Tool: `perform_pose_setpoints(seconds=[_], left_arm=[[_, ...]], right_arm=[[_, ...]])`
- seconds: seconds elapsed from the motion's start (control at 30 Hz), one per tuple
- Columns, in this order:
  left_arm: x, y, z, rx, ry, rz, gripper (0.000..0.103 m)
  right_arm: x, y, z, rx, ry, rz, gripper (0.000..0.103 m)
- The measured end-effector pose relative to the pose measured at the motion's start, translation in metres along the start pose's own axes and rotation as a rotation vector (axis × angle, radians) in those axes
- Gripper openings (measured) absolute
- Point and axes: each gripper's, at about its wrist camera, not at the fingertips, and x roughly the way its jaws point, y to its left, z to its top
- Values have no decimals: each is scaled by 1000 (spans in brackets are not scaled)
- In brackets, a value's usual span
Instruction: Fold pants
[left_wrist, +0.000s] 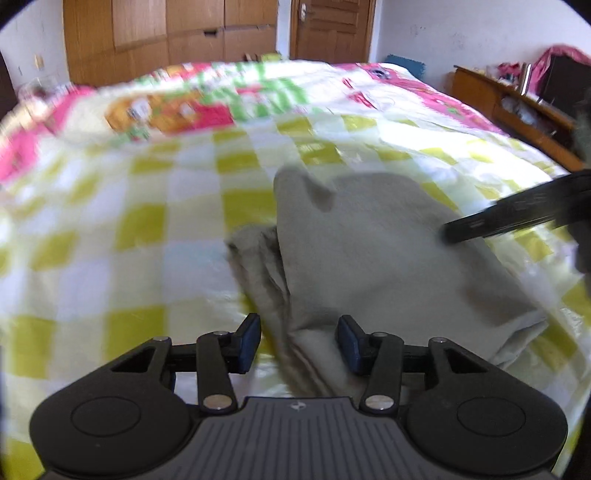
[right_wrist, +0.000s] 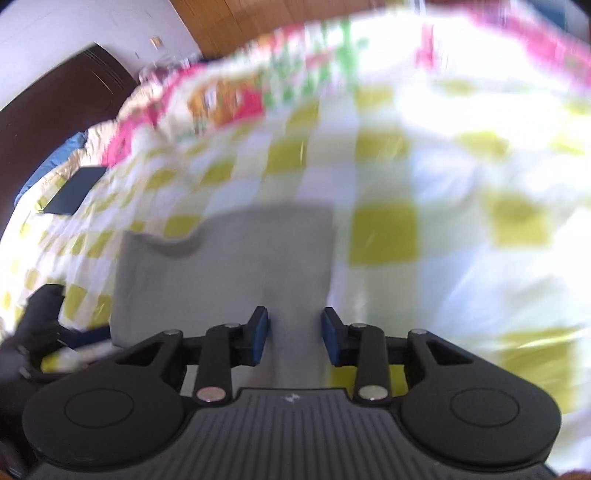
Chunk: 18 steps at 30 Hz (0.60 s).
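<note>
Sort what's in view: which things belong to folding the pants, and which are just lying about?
Job:
folded grey fabric pants
left gripper
right gripper
yellow-and-white checked bedspread

Lying about:
flat dark rectangular object on the bed
cluttered wooden shelf

Both grippers (left_wrist: 297, 341) (right_wrist: 294, 336) look black, with blue-padded jaws, silver rivets and ribbed grey bodies.

motion blur smears the bedspread (right_wrist: 388, 155) pattern in both views; the pants' (left_wrist: 369, 258) near edge is hidden behind the left gripper (left_wrist: 298, 345).
</note>
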Motion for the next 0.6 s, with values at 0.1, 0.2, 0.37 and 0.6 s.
perform_pose_setpoints(seconds=[0.1,0.2,0.37,0.6], left_arm=[[-19,-2,15,11,-87,71,60],[-13,-13,39,15,-166,108,60],[40,-23,52,59,-114,171,60],[57,3,31,-31,-24,258,70]], right_arm=[[-20,15,-15,-70,-62,64,34],[-7,40,-30,-119,-20,184,34],[20,69,-58,-168,66,277,34],[14,77,-74,-197,93,267,35]])
